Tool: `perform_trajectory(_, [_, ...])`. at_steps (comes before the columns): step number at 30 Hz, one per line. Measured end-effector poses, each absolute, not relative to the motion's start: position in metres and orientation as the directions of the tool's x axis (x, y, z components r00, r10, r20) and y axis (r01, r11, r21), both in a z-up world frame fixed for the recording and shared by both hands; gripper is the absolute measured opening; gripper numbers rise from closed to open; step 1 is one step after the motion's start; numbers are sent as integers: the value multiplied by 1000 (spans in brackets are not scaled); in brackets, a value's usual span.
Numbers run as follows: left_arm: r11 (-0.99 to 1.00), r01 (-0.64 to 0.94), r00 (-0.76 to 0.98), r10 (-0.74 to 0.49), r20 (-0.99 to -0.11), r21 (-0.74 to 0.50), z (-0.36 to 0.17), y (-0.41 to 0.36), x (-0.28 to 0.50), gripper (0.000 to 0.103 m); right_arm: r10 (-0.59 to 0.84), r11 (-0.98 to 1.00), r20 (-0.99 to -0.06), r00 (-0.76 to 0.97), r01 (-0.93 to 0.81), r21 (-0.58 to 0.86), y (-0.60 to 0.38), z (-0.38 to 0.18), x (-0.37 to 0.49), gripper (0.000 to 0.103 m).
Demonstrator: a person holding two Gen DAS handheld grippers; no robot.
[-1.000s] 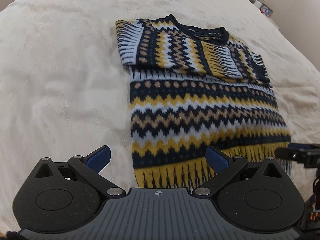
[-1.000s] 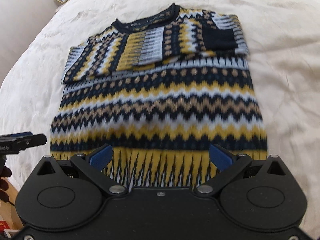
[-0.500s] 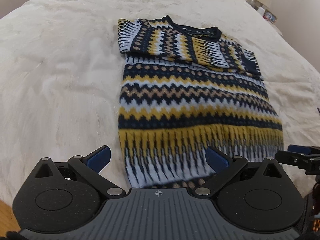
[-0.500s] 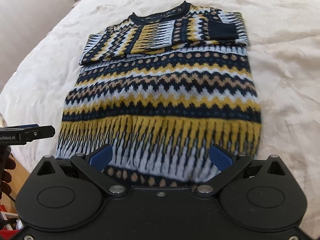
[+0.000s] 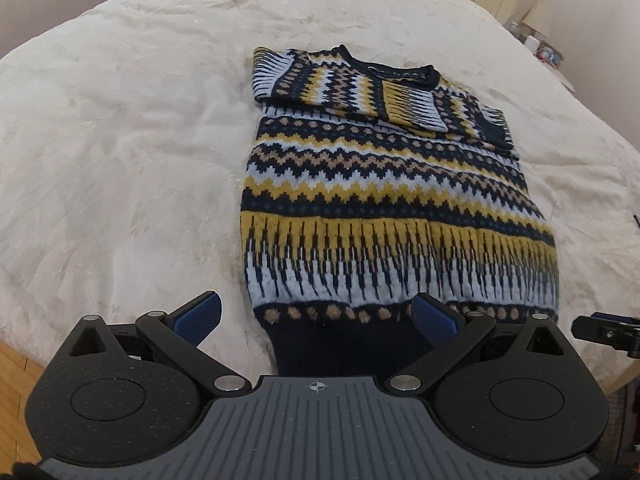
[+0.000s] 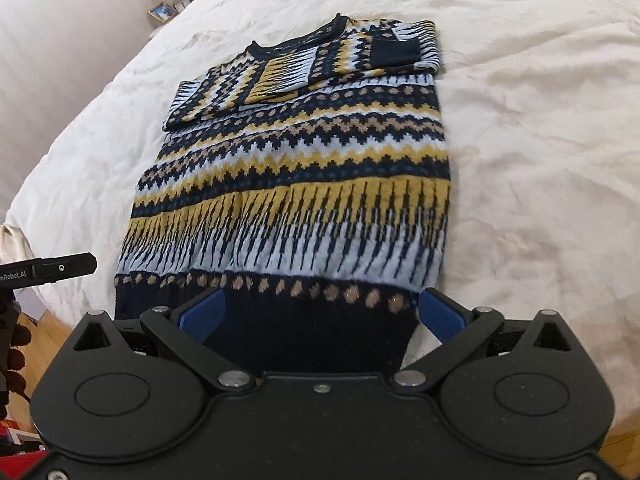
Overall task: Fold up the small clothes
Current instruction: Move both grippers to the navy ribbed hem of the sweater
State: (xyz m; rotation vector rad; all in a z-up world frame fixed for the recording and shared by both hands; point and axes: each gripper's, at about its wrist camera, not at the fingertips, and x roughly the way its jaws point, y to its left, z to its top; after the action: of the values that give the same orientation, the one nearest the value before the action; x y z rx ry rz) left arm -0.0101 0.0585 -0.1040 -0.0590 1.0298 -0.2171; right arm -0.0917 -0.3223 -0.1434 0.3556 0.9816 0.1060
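A patterned knit sweater (image 5: 384,200) in navy, yellow, tan and pale blue lies flat on the cream bedspread (image 5: 120,160), both sleeves folded across the chest, neck far, navy hem near. It also shows in the right wrist view (image 6: 296,184). My left gripper (image 5: 316,318) is open and empty, hovering just short of the hem's left corner. My right gripper (image 6: 320,312) is open and empty, over the hem's right part. Each gripper's tip shows at the edge of the other's view.
The bedspread (image 6: 540,140) spreads wide on both sides of the sweater. The bed's near edge and wooden floor (image 5: 16,380) lie just below the grippers. Small framed items stand on a shelf (image 6: 168,8) by the far wall.
Both grippers have drawn back toward the near edge of the bed and risen, so the whole sweater with its navy hem now shows. Both stay open. The sweater has not moved.
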Motion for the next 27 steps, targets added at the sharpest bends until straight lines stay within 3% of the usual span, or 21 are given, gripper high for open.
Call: perform_trajectory(27, [965,210,443,-237,-865,-156,-151,53,-6,103,291,891,-810,509,164,423,-332,-191,-91,103])
